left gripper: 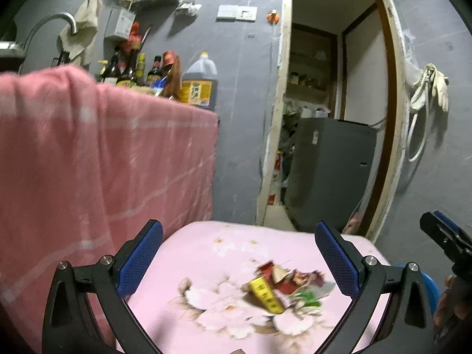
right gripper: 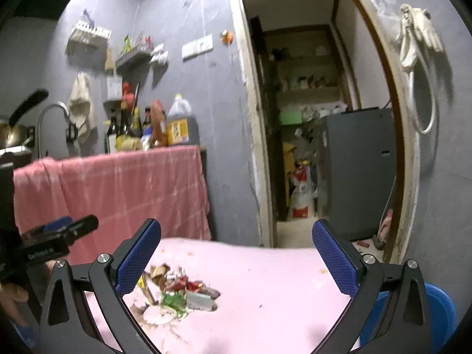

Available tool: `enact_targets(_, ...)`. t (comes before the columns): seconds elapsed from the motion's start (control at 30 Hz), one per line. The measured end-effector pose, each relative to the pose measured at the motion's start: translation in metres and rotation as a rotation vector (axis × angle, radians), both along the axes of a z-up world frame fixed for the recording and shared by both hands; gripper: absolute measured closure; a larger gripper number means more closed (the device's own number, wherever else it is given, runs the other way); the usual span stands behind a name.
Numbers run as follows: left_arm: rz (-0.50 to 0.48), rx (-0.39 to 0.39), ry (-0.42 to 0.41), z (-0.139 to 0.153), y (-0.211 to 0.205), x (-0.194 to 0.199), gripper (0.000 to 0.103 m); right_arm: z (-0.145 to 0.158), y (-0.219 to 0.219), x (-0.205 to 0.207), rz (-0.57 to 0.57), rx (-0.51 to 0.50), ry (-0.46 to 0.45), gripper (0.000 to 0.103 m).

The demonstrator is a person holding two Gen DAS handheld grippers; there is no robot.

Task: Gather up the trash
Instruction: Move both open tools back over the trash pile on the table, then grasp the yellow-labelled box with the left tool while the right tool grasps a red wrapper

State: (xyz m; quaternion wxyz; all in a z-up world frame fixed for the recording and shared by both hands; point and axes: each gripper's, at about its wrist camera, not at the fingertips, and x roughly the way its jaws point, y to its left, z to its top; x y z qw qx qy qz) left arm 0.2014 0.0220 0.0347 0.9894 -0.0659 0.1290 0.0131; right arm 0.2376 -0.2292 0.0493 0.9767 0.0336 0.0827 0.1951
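A small heap of trash (left gripper: 283, 287) lies on a pink flowered cloth (left gripper: 206, 253): a yellow wrapper (left gripper: 265, 295), red and brown scraps, a green piece. My left gripper (left gripper: 239, 256) hovers above it, open, with the heap low between its blue pads and nearer the right one. In the right wrist view the same trash heap (right gripper: 180, 290) lies low left, just right of the left pad. My right gripper (right gripper: 236, 256) is open and holds nothing. Each view catches the other gripper at its edge.
A counter draped with a pink towel (left gripper: 97, 159) stands to the left, with bottles and an oil jug (left gripper: 199, 81) on top. A doorway (right gripper: 309, 118) opens onto a grey appliance (right gripper: 360, 171). A blue round object (right gripper: 439, 306) sits at the low right.
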Motion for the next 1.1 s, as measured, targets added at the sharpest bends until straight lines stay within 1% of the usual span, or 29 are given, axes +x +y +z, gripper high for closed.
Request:
enact_targets(0.13,0.001,0.001,0.056,-0.017,0.009,0.005,0.002,-0.014,0.014,0.012,0.004,-0.046,0.069,0.0)
enact_targets(0.23,-0.004,-0.001,0.09,-0.027,0.012,0.01,0.002,-0.025,0.02,0.022,0.017,-0.062,0.132,0.0)
enact_targets(0.33,-0.015,0.005,0.119,-0.034,0.012,0.015,0.002,-0.034,0.027,0.032,0.041,-0.076,0.191,0.0)
enact_targets(0.4,-0.016,0.016,0.138,-0.039,0.011,0.018,0.002,-0.04,0.032,0.037,0.069,-0.084,0.225,0.002)
enact_targets(0.47,-0.031,0.017,0.159,-0.043,0.01,0.022,0.002,-0.045,0.036,0.042,0.092,-0.095,0.253,0.011)
enact_targets(0.53,-0.046,0.014,0.18,-0.045,0.009,0.027,0.002,-0.053,0.042,0.046,0.115,-0.116,0.282,0.018)
enact_targets(0.6,-0.064,0.007,0.201,-0.048,0.01,0.031,0.003,-0.059,0.048,0.049,0.136,-0.145,0.307,0.021)
enact_targets(0.67,-0.086,-0.007,0.219,-0.05,0.011,0.035,0.003,-0.063,0.054,0.051,0.15,-0.168,0.321,0.028)
enact_targets(0.7,-0.101,-0.016,0.229,-0.051,0.011,0.037,0.005,-0.064,0.056,0.052,0.156,-0.178,0.329,0.03)
enact_targets(0.77,-0.132,-0.036,0.253,-0.052,0.011,0.041,0.012,-0.067,0.059,0.054,0.165,-0.191,0.346,0.036)
enact_targets(0.83,-0.156,-0.063,0.286,-0.055,0.011,0.05,0.023,-0.069,0.06,0.058,0.176,-0.192,0.363,0.042)
enact_targets(0.87,-0.165,-0.081,0.306,-0.057,0.012,0.055,0.026,-0.07,0.06,0.06,0.183,-0.191,0.37,0.045)
enact_targets(0.93,-0.18,-0.117,0.335,-0.059,0.013,0.062,0.035,-0.071,0.062,0.063,0.199,-0.193,0.383,0.049)
enact_targets(0.97,-0.188,-0.135,0.347,-0.06,0.014,0.064,0.037,-0.071,0.064,0.065,0.204,-0.197,0.386,0.052)
enact_targets(1.1,-0.214,-0.201,0.393,-0.063,0.017,0.071,0.046,-0.075,0.072,0.069,0.228,-0.228,0.409,0.057)
